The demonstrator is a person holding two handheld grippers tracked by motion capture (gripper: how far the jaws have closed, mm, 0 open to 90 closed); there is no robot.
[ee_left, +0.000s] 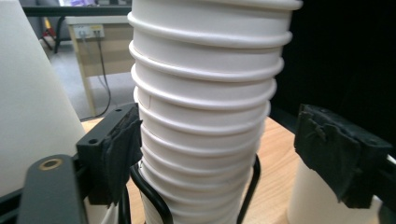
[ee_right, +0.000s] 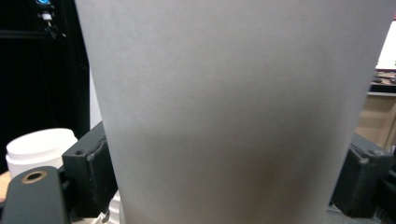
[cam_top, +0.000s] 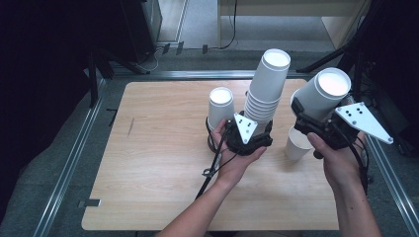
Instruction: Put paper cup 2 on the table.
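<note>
The left gripper [cam_top: 257, 129] has its fingers loose around the cup stack [cam_top: 267, 89], which may topple; the right gripper [cam_top: 309, 117] clamps a single cup [cam_top: 323, 94].

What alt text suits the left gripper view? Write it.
A stack of white paper cups rises between the left gripper's black jaws; the left pad touches it, the right pad stands clear. White cups flank it; a wooden table lies beneath.

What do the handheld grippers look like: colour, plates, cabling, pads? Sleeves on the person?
Both are black. The left gripper and right gripper each carry a light grey three-cornered plate with small dark dots, and a thin black cable trails from each. The jaw pads look wrapped in rough black tape. Forearms are bare; no sleeves or gloves in the high view.
</note>
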